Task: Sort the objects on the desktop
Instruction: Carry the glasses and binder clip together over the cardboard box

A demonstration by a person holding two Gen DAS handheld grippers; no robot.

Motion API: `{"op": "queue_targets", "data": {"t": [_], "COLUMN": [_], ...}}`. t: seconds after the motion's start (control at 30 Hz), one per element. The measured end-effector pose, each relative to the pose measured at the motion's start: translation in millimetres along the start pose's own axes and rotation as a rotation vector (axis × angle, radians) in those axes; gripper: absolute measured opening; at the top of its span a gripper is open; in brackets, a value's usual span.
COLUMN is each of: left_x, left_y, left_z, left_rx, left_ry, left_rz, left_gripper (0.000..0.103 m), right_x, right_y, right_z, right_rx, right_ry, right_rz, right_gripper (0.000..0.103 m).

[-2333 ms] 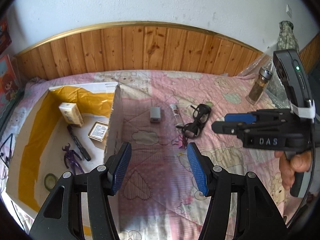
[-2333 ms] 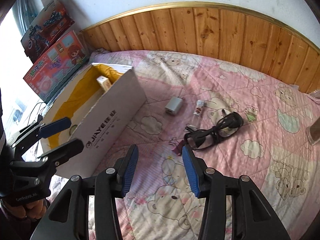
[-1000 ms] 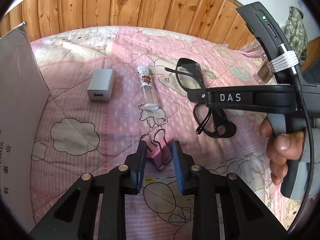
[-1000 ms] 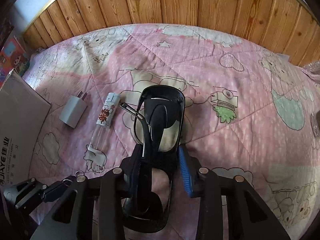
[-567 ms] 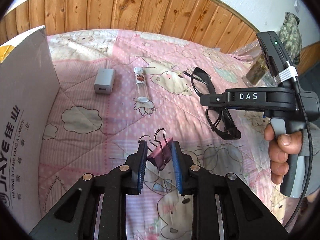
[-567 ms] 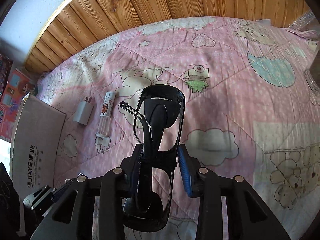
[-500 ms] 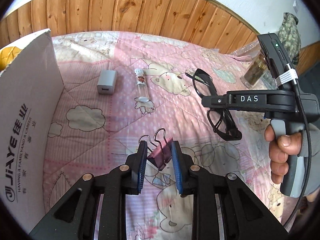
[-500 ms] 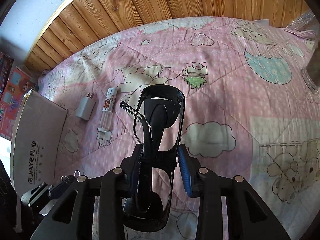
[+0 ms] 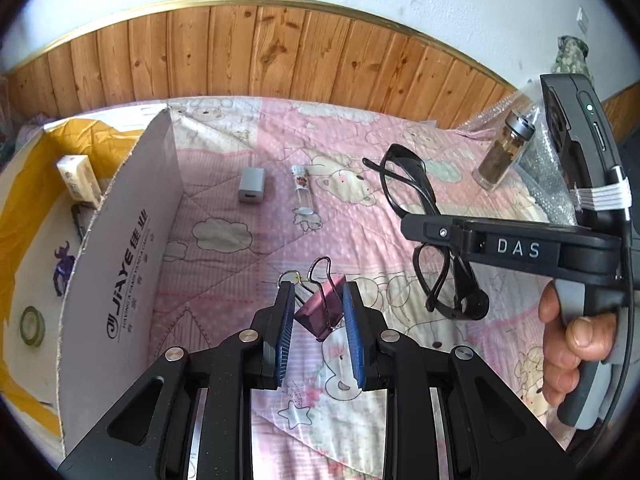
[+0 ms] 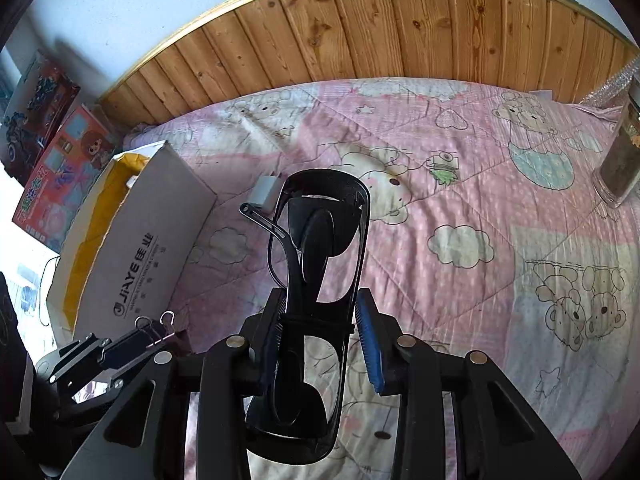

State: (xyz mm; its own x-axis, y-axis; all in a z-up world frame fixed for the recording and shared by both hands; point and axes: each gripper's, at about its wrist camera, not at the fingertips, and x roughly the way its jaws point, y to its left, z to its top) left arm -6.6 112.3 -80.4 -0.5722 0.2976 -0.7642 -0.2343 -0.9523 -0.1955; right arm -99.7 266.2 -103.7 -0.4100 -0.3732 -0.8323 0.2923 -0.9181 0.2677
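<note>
Both jaws were clamped on loads, clear of the quilt (image 9: pixel 248 264).
Between the left gripper (image 9: pixel 319 307) pads, a small stiff binder clip (image 9: pixel 320 312) was pinched by its body; glasses (image 10: pixel 316 280), light and judged fragile, were held across folded frames in the right gripper (image 10: pixel 320 336).

A pink quilted bed (image 9: pixel 248 280) carries a cardboard box (image 9: pixel 120 264), grey charger (image 9: pixel 251 190), small vial (image 9: pixel 301 188) and jar (image 9: pixel 502 158).

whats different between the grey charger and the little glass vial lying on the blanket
The grey charger is a squat, opaque block; the glass vial is a slim, see-through tube. The charger is plain, while the vial carries a red printed label near one end. The charger lies nearer the cardboard box than the vial. Both lie flat on the pink blanket, apart, untouched by either gripper.
</note>
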Motion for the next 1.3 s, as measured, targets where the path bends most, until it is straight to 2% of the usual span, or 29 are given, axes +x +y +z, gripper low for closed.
{"op": "queue_targets", "data": {"t": [0.47, 0.73, 0.9, 1.03, 1.1, 1.2, 1.3], "left_x": [-55.0, -88.3, -104.2, -115.0, -124.1, -132.1, -132.8], "left_y": [-2.4, 7.8, 24.5, 34.9, 38.3, 43.2, 59.2], "left_z": [-8.6, -11.5, -8.9, -5.0, -4.4, -3.9, -1.2], "left_rx": [0.018, 0.028, -0.002, -0.052, -0.082, -0.06, -0.073], "left_ry": [-0.039, -0.037, -0.014, 0.02, 0.016, -0.008, 0.008], "left_rz": [0.091, 0.17, 0.212, 0.218, 0.182, 0.199, 0.21], "left_gripper": [0.025, 0.025, 0.025, 0.025, 0.025, 0.025, 0.025], "right_x": [-52.6, -71.9, -76.4, -80.0, -81.3, -81.2, -77.6], "right_y": [49.7, 87.2, 106.3, 120.1, 126.0, 138.2, 146.6], "right_z": [-37.3, -37.8, -38.0, -39.5, -40.0, -42.4, -47.8], "right_rx": [-0.057, -0.117, -0.155, -0.179, -0.188, -0.211, -0.242], "right_ry": [-0.06, -0.104, -0.112, -0.117, -0.117, -0.117, -0.107], "right_rz": [0.063, 0.115, 0.147, 0.173, 0.185, 0.193, 0.188], "right_gripper": [0.037, 0.037, 0.037, 0.037, 0.037, 0.037, 0.037]}}
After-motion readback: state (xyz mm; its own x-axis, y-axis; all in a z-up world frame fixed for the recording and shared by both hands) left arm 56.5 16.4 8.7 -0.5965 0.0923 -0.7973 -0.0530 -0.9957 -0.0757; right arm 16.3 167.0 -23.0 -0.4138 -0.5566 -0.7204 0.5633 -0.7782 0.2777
